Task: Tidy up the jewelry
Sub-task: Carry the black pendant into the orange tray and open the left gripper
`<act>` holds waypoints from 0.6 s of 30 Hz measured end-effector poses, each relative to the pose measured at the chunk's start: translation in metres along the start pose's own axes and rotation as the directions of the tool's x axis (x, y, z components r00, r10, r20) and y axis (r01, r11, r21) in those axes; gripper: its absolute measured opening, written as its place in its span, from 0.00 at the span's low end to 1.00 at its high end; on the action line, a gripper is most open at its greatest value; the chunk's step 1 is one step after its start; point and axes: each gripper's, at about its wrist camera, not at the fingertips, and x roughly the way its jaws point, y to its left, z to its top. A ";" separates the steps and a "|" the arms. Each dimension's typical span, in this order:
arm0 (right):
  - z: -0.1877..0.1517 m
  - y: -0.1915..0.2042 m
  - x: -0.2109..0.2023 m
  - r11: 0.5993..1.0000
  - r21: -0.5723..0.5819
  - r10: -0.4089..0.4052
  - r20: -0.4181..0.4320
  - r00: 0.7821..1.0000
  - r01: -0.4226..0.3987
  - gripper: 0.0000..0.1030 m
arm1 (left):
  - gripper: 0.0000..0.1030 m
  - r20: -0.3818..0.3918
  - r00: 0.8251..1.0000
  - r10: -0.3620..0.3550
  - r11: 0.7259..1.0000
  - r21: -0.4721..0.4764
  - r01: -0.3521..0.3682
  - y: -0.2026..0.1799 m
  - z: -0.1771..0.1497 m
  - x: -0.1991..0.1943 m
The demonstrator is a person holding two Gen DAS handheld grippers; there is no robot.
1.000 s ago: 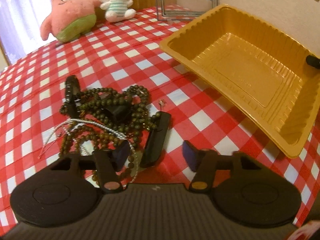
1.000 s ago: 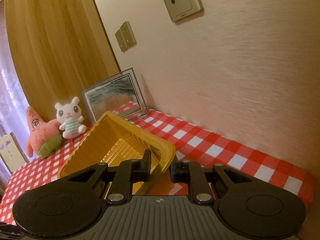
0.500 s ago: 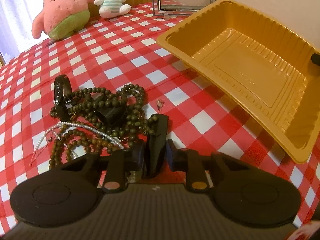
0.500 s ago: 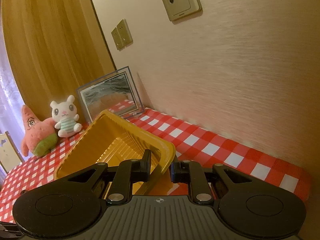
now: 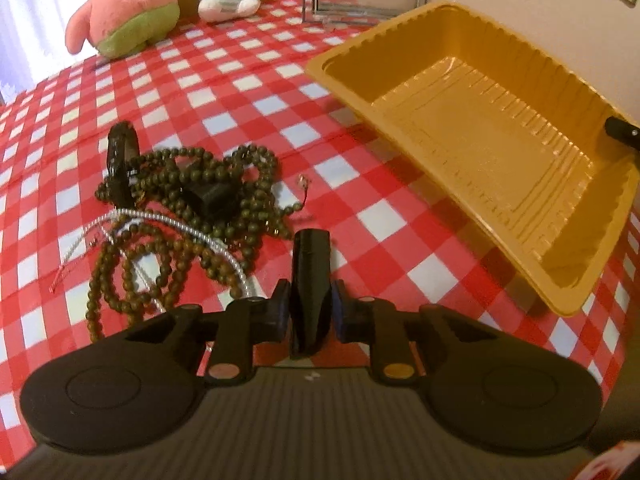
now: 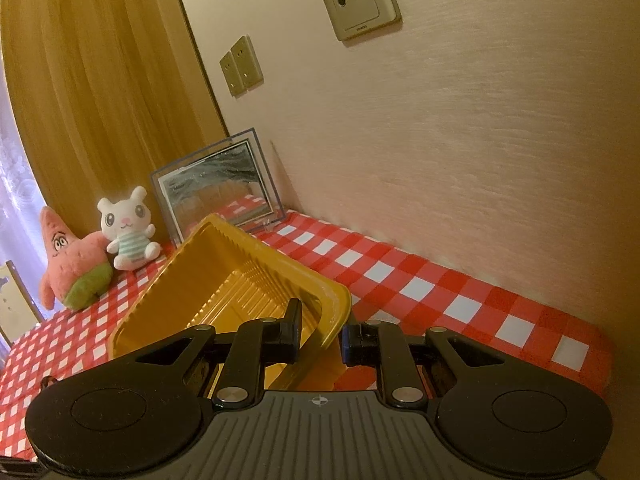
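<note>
Within the last second you closed your left gripper from wide apart onto the black bracelet, pulling it clear of the bead pile on the worktop. Your right gripper stayed clamped on the tilted yellow tray, ready to receive it.

We note the left hand-held gripper tilted steeply downward, jaws clamped; the right hand-held gripper angled gently down, pinched closed.
</note>
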 end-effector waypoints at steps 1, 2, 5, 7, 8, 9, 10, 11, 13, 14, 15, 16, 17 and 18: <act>0.000 0.000 0.000 1.000 0.001 0.001 -0.001 1.000 -0.001 0.18 | 0.19 -0.004 1.000 -0.002 1.000 -0.010 0.002 0.000 0.000 0.001; 0.000 0.000 -0.001 1.000 0.001 0.001 -0.001 1.000 -0.001 0.18 | 0.19 -0.003 1.000 -0.005 1.000 -0.021 0.005 0.001 0.000 0.002; 0.000 0.000 -0.001 1.000 -0.001 0.001 -0.002 1.000 -0.001 0.18 | 0.19 -0.003 1.000 -0.008 1.000 -0.030 0.008 0.000 0.001 0.002; 0.001 0.000 -0.001 1.000 0.000 0.002 -0.004 1.000 -0.002 0.18 | 0.19 0.005 1.000 -0.009 1.000 -0.027 0.009 -0.001 0.001 0.000; 0.001 -0.001 -0.001 1.000 0.000 0.003 -0.006 1.000 -0.003 0.18 | 0.19 0.011 1.000 -0.012 1.000 -0.026 0.012 -0.001 0.001 -0.002; 0.001 -0.001 -0.001 1.000 0.000 0.004 -0.008 1.000 -0.004 0.18 | 0.19 0.016 1.000 -0.017 0.999 -0.027 0.017 -0.002 0.001 -0.004; 0.001 -0.001 -0.001 1.000 0.001 0.005 -0.009 1.000 -0.005 0.18 | 0.19 0.021 1.000 -0.021 0.999 -0.030 0.022 -0.002 0.002 -0.006; 0.001 -0.001 0.000 1.000 0.000 0.008 -0.011 1.000 -0.008 0.18 | 0.19 0.025 0.999 -0.024 0.999 -0.032 0.024 -0.002 0.002 -0.007; 0.001 0.000 -0.001 1.000 -0.005 0.011 -0.013 1.000 -0.011 0.18 | 0.19 0.030 0.999 -0.019 0.999 -0.027 0.020 -0.003 0.005 -0.011; 0.001 -0.001 -0.001 1.000 -0.005 0.015 -0.014 1.000 -0.015 0.18 | 0.19 0.034 0.999 -0.018 1.000 -0.022 0.019 -0.004 0.007 -0.014; 0.001 0.000 -0.001 1.000 -0.007 0.016 -0.015 1.000 -0.016 0.18 | 0.19 0.044 0.999 -0.021 1.000 -0.019 0.022 -0.004 0.009 -0.018; 0.001 0.000 -0.002 1.000 -0.009 0.015 -0.016 1.000 -0.016 0.18 | 0.19 0.056 0.998 -0.026 1.000 -0.016 0.027 -0.006 0.011 -0.022; 0.001 0.000 -0.002 1.000 -0.009 0.015 -0.017 1.000 -0.016 0.18 | 0.19 0.067 0.997 -0.032 0.999 -0.014 0.033 -0.007 0.014 -0.028; 0.002 0.000 -0.002 1.000 -0.009 0.015 -0.018 1.000 -0.015 0.18 | 0.19 0.076 0.996 -0.040 0.999 -0.010 0.041 -0.010 0.017 -0.033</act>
